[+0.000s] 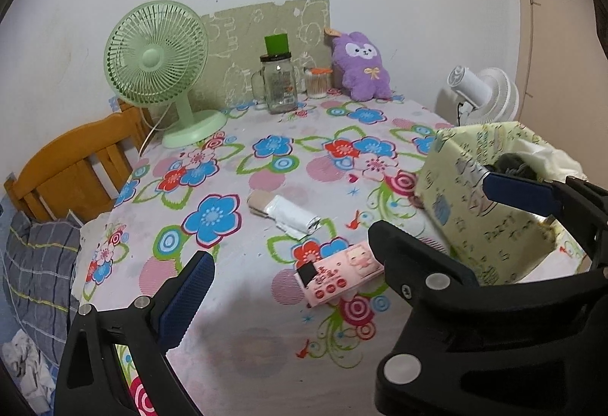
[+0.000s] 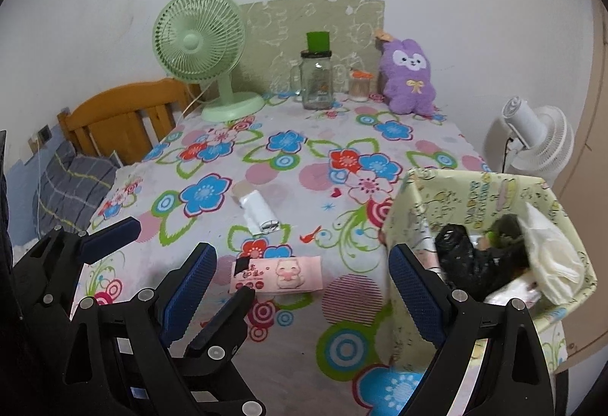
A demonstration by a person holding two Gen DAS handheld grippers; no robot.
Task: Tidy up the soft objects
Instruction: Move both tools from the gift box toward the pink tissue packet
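A pink tissue pack (image 1: 338, 273) (image 2: 277, 274) lies on the flowered tablecloth near the front. A white roll of bags with a beige end (image 1: 283, 212) (image 2: 255, 210) lies behind it. A purple plush rabbit (image 1: 361, 66) (image 2: 408, 75) sits at the back by the wall. A pale yellow fabric bin (image 1: 482, 207) (image 2: 471, 199) at the right holds a black bag (image 2: 467, 260) and white soft items. My left gripper (image 1: 288, 286) (image 2: 182, 245) is open and empty in front of the tissue pack. My right gripper (image 2: 300, 283) is open and empty, its right finger (image 2: 418, 286) beside the bin.
A green desk fan (image 1: 159, 66) (image 2: 201, 47), a glass jar (image 1: 279, 83) (image 2: 317, 79) and a cotton-swab box (image 1: 317, 83) stand at the back. A wooden chair (image 1: 72, 165) and a grey pillow (image 1: 38, 264) are left. A white fan (image 2: 539, 138) stands right of the table.
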